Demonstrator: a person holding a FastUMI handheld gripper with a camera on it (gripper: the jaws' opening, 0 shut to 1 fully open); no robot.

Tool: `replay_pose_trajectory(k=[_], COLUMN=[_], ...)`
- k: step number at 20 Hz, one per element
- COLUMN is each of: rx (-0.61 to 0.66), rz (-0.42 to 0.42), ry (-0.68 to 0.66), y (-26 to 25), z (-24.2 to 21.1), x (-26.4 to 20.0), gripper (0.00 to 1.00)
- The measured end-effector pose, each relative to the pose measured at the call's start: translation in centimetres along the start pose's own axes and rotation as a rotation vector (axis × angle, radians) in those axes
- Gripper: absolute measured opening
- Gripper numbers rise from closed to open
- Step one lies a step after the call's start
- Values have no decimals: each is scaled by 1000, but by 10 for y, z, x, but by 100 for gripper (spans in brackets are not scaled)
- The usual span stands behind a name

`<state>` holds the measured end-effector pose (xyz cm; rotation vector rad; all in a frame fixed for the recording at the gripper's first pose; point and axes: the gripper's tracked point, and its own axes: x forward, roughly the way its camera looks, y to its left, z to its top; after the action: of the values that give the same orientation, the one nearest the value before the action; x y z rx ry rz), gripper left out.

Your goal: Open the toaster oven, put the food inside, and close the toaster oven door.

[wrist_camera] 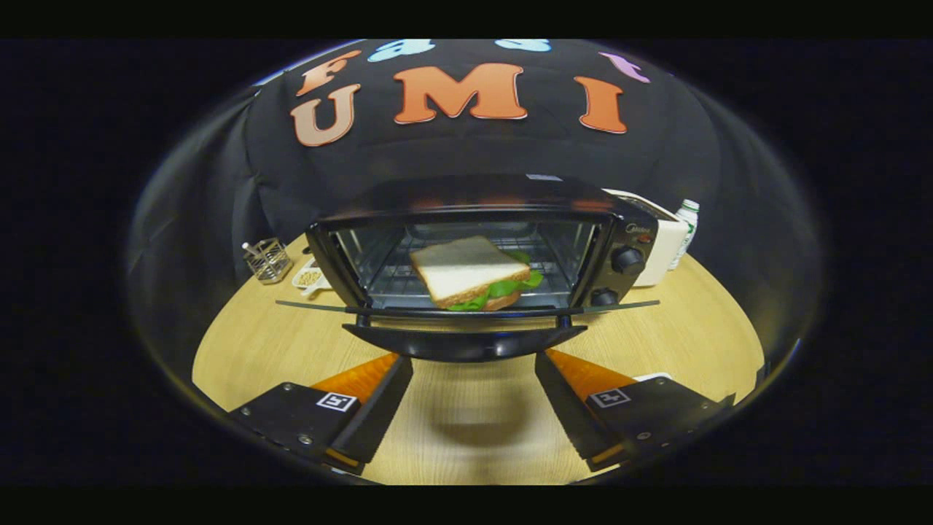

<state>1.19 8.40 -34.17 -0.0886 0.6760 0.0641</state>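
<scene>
A black toaster oven stands on the wooden table, its door folded down flat toward me. The door's curved handle lies just ahead of my fingertips. Inside, on the wire rack, rests a sandwich of white bread with green lettuce sticking out. My gripper is open, its two fingers spread wide just under and before the handle, with nothing between them.
Left of the oven stand a small wire basket and a little white dish. Behind the oven's right side are a white appliance and a plastic bottle. Bare wooden table spreads on both sides.
</scene>
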Motion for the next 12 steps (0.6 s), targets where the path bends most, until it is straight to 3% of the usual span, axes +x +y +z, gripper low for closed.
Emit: replay_pose_trajectory(k=[7, 12], rx=[52, 132], rz=[-23, -27], ry=[-53, -70], y=[-13, -27], z=[42, 65], x=[26, 18], gripper=[100, 99])
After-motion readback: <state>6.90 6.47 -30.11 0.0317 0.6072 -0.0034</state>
